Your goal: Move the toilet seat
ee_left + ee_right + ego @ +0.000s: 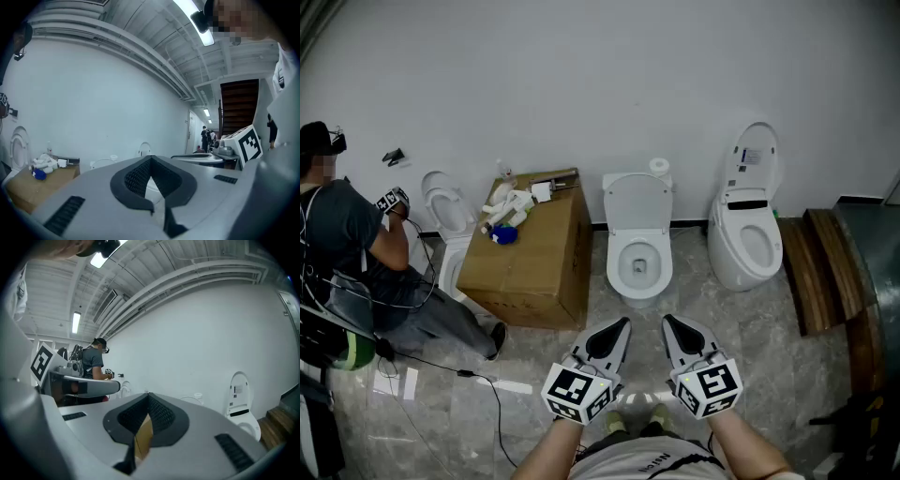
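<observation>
A white toilet (638, 265) stands against the wall straight ahead, its lid (637, 201) raised against the tank. I cannot tell whether the seat ring lies on the bowl. My left gripper (622, 324) and right gripper (668, 322) hover side by side in front of it, well short of the bowl and touching nothing. Both are shut and empty. In the left gripper view the left gripper (151, 157) points at the wall. The right gripper (147, 395) shows closed jaws in its own view, with the right-hand toilet (243, 408) beyond.
A cardboard box (530, 251) with small items on top stands left of the toilet. A second toilet (748, 234), lid up, is at the right beside wooden steps (814, 267). A crouching person (366, 272) works at a third toilet (445, 208). A cable (483, 386) crosses the floor.
</observation>
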The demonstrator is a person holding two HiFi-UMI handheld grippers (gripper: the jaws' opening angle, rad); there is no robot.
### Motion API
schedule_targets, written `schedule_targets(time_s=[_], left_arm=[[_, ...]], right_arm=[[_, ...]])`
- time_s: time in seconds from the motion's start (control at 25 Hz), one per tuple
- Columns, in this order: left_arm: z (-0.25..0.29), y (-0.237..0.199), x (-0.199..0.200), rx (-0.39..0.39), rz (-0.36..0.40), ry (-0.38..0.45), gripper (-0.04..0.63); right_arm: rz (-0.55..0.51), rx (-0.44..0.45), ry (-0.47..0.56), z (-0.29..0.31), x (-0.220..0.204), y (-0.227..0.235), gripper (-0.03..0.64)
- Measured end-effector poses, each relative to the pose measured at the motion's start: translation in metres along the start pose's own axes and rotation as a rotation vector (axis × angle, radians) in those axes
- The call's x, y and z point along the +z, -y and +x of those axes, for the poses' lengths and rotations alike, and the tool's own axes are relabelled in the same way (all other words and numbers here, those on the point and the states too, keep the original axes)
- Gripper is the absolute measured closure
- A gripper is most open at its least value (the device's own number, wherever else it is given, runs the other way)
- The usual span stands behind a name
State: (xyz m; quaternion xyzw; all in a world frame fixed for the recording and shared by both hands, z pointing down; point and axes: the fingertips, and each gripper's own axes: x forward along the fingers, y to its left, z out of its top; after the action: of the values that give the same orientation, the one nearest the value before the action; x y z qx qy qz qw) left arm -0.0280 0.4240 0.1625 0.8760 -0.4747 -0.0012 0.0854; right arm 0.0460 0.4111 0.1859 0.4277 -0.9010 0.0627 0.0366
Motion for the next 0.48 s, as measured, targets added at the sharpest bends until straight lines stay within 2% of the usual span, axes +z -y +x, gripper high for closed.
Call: schedule_targets(time_s=[0.48], left_arm=[[0.012, 0.014, -0.001, 0.02, 0.031, -0.005, 0.588]], right_arm=[[-0.03, 0.035, 0.015, -0.004, 0.006, 0.008, 0.604]])
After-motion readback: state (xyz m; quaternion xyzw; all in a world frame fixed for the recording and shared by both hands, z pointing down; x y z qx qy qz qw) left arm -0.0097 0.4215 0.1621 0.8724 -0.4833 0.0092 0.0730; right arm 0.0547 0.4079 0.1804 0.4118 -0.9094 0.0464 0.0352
